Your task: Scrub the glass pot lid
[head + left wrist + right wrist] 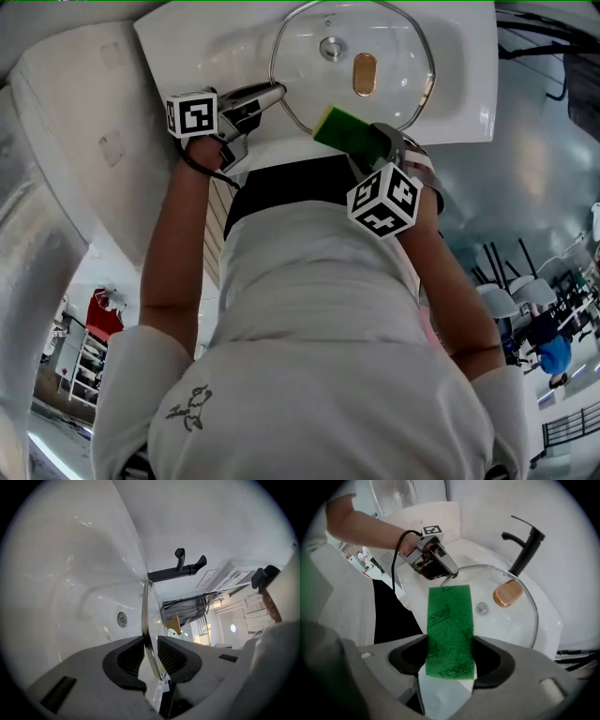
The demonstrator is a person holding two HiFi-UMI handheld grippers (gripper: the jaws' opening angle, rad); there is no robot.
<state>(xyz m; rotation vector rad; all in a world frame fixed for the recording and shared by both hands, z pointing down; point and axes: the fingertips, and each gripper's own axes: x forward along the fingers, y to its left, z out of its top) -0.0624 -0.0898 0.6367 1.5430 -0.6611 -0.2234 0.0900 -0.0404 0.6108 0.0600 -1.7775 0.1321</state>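
Observation:
The glass pot lid (pixel 394 58), round with a metal rim and a copper-coloured knob (pixel 364 74), lies over the white sink basin (pixel 234 42). My left gripper (pixel 274 92) is shut on the lid's rim at its left edge; in the left gripper view the rim (pixel 149 648) runs edge-on between the two pads. My right gripper (pixel 367 142) is shut on a green scouring sponge (pixel 345 129), held over the lid's near edge. In the right gripper view the sponge (pixel 450 630) sticks out past the jaws, toward the lid (pixel 520 606) and the left gripper (pixel 451 573).
A black tap (pixel 525 541) stands at the back of the sink, also seen in the left gripper view as the tap (pixel 180 569). The drain (pixel 330 48) shows through the glass. White counter (pixel 84 141) flanks the basin on the left. My body stands close to the front edge.

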